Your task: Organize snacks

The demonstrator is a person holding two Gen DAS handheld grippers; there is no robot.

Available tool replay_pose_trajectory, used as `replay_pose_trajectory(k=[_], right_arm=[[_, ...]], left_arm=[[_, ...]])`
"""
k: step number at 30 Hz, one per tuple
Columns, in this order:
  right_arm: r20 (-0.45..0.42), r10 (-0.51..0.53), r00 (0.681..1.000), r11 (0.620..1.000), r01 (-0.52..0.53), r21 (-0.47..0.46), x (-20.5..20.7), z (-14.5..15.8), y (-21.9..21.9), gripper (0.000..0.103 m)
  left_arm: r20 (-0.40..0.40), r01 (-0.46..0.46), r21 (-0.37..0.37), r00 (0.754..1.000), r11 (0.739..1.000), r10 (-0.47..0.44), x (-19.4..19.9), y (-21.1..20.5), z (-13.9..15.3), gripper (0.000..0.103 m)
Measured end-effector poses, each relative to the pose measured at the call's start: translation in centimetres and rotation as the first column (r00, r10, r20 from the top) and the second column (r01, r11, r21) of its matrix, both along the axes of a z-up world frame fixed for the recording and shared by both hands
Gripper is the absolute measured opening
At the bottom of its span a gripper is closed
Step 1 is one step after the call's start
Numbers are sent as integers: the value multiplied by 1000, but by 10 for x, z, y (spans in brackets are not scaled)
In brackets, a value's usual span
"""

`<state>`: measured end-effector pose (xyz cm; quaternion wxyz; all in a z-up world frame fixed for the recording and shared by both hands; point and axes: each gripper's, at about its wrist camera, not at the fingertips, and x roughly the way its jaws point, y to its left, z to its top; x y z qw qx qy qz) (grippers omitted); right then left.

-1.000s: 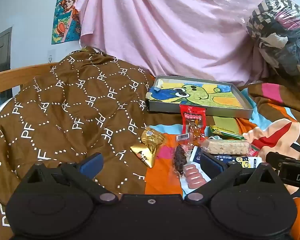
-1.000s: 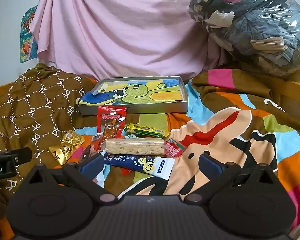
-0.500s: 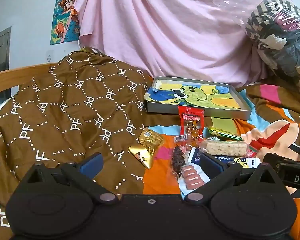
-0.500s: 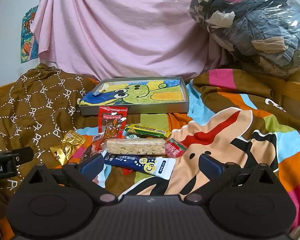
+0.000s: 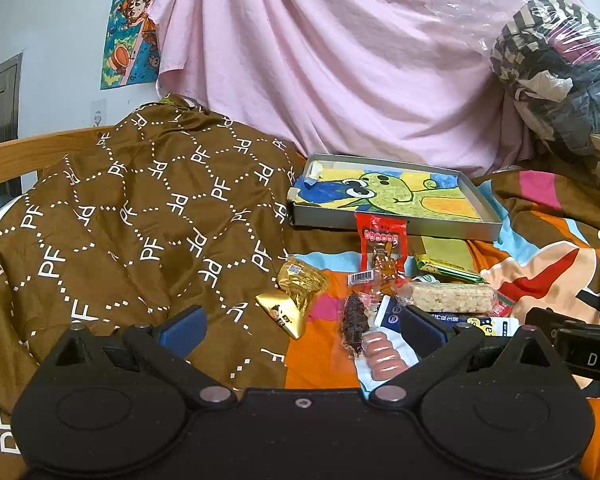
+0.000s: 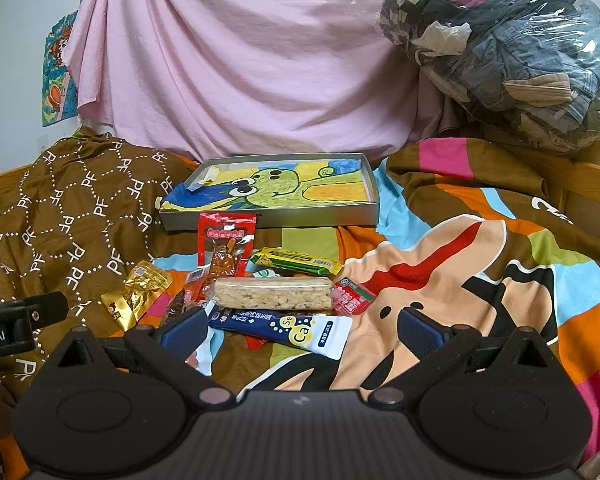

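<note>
Both pairs of tongs stand wide apart and hold nothing, hovering low over the bed at the near edge of the snack pile, probably so either can drop onto a packet. The left tongs (image 5: 300,326) frame the gold foil packet (image 5: 294,300) and the dark dried snack (image 5: 354,318), with the pink sausages (image 5: 384,354) just by the right-hand finger. The right tongs (image 6: 300,328) frame the blue-and-white sachet (image 6: 284,326); beyond it lie the rice bar (image 6: 272,294), the green bar (image 6: 296,261) and the red packet (image 6: 226,244). Further back the grey tray (image 6: 268,216) holds no snacks, its open side facing the pile, likely the intended destination.
</note>
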<state>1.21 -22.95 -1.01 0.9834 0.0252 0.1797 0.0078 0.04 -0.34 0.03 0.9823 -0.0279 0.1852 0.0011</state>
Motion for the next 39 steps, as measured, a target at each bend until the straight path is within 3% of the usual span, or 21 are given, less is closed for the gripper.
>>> replay_pose_trajectory(k=[33, 39], right_arm=[[4, 5, 1000, 1000, -5, 2, 2, -3, -5, 103], [-23, 67, 997, 997, -66, 27, 5, -1, -2, 103]], left_arm=[[-6, 2, -14, 1000, 1000, -2, -1, 2, 0, 102], [-15, 7, -44, 1000, 999, -8, 1, 4, 0, 102]])
